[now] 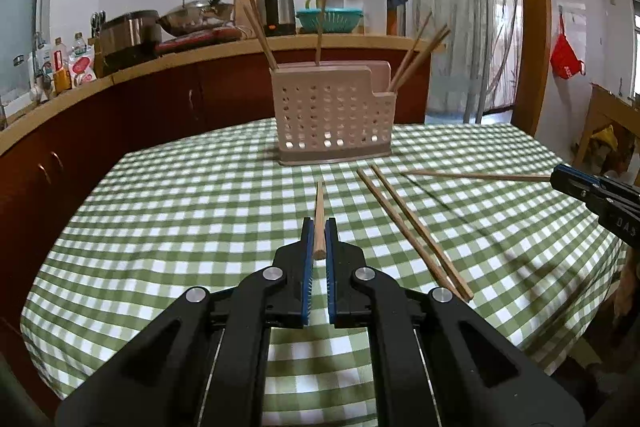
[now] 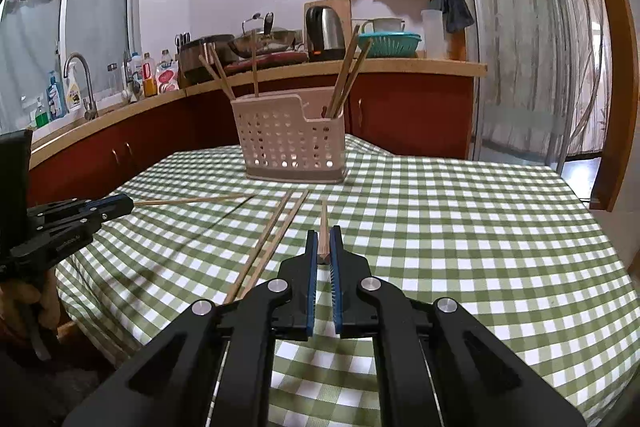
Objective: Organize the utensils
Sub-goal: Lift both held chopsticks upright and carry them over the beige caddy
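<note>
Left wrist: left gripper (image 1: pixel 319 227) clamps a chopstick (image 1: pixel 319 211).
Right gripper (image 2: pixel 324 235) clamps another (image 2: pixel 323 227); holder (image 1: pixel 332 115) far, pair (image 1: pixel 412 227) right.

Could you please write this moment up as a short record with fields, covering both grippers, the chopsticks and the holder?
left gripper: shut on one chopstick, lifted off the table
right gripper: shut on another chopstick, also lifted
loose chopsticks: a pair lying side by side on the checked tablecloth, between the grippers
utensil holder: upright at the far side, with several chopsticks already standing in it
done so far: partly; the pair is not yet picked up
</note>
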Demonstrator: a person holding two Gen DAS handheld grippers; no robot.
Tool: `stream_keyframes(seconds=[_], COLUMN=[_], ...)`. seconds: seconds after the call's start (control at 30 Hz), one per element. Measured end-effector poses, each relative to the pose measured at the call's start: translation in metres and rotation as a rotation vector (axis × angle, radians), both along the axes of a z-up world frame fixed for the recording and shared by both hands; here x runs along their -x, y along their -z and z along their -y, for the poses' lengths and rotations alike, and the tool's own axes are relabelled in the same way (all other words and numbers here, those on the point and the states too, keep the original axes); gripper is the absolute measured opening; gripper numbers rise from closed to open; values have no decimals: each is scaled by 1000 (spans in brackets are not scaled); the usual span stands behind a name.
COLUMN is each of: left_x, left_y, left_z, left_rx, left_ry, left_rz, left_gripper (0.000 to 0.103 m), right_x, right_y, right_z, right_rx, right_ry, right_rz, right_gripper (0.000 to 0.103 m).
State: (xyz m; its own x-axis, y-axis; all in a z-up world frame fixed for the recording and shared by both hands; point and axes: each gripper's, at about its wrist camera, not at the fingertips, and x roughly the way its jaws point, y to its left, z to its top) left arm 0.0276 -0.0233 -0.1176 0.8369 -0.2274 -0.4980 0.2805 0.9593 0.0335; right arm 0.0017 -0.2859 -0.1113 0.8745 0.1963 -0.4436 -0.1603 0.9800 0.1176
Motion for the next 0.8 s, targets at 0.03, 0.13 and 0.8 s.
stream_keyframes(seconds=[0.03,0.13,0.8], left_x=[1,3,-10], left_y=[-5,-20,-76], left_z=[-2,-7,-23], left_rx=[3,10,50], left_ry=[-4,-14,-22], left_rz=[11,37,128], left_gripper=[6,6,6], right_x=[1,4,-17], right_y=[-3,-14,-72], right_z=[1,2,2], right_rx=[-1,-8,2], right_ry=[2,4,-12], right_rz=[6,27,152], right_gripper=[7,7,7])
